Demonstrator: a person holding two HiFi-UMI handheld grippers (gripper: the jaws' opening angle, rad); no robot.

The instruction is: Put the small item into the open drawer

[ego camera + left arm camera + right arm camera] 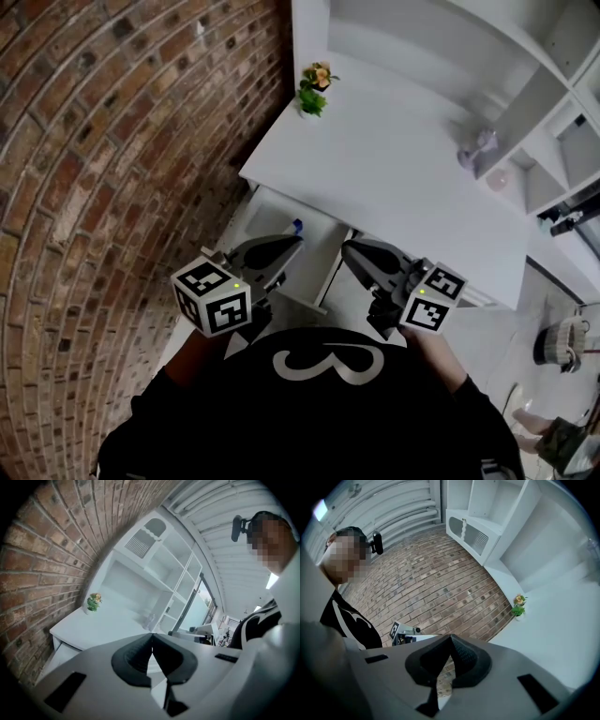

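Observation:
In the head view the white drawer [317, 267] stands pulled out under the front edge of the white desk [394, 178]. A small blue item [297, 226] lies inside it, close to the desk edge. My left gripper [292, 242] hovers over the drawer, near my chest, with its dark pads [136, 658] meeting at the tips and nothing between them. My right gripper [349, 247] is level beside it, to the right of the drawer, also shut and empty. From the right gripper [450, 638] the left gripper's marker cube [396, 630] shows against the brick.
A small flower pot [316, 89] sits at the desk's far left corner. A pale purple object [478, 148] stands by the white shelf unit [544, 112] on the right. A brick wall [112, 169] runs along the left side.

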